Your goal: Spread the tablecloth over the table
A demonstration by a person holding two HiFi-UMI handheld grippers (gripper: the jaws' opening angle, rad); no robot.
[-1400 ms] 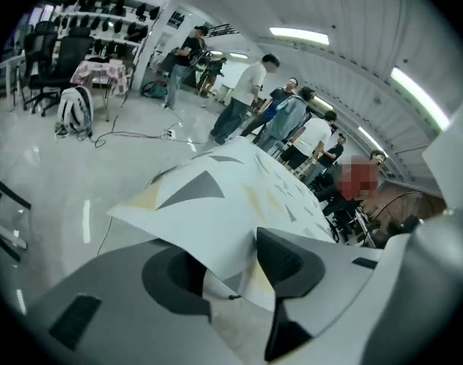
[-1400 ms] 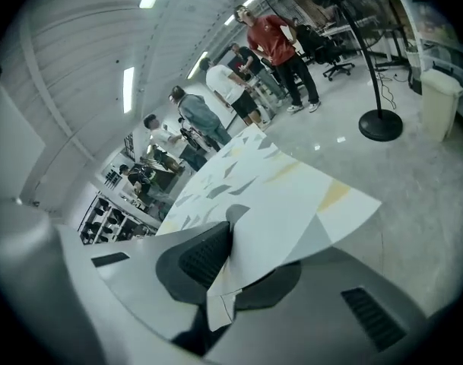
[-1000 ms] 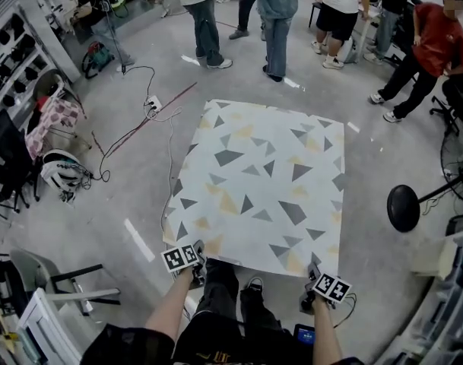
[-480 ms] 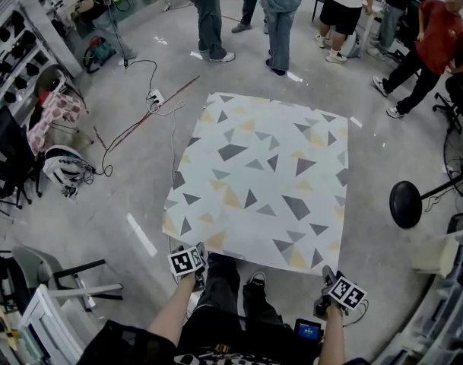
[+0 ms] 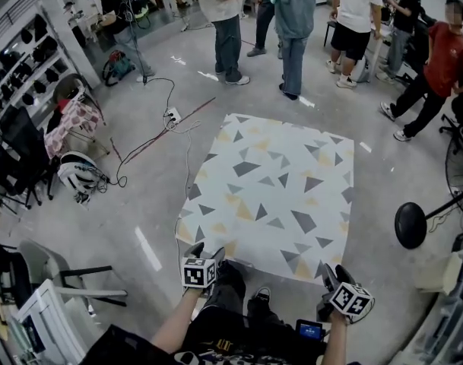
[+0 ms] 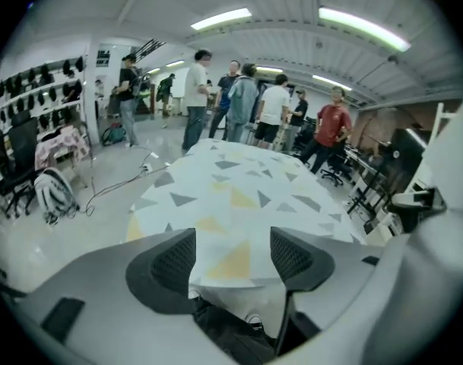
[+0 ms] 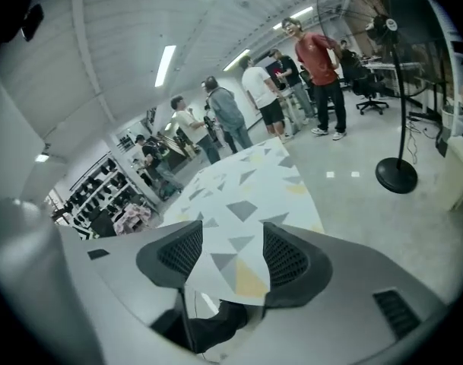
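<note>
The tablecloth, white with grey and yellow triangles, lies flat over the table in front of me. My left gripper hovers just off its near left corner, jaws open and empty. The right gripper hovers off the near right corner; its jaws are closing, with nothing between them. In the left gripper view the cloth shows beyond the gap of the open jaws. The right gripper view likewise has the cloth beyond its jaws. No pad touches the cloth.
Several people stand past the table's far edge. Cables and a power strip lie on the floor at the left, near a chair with bags. A fan's round base stands at the right. My legs are under the near edge.
Both grippers held the cloth's near corners a second ago. They have let go, opened and lifted off the edge towards me. The cloth stays flat on the table.
</note>
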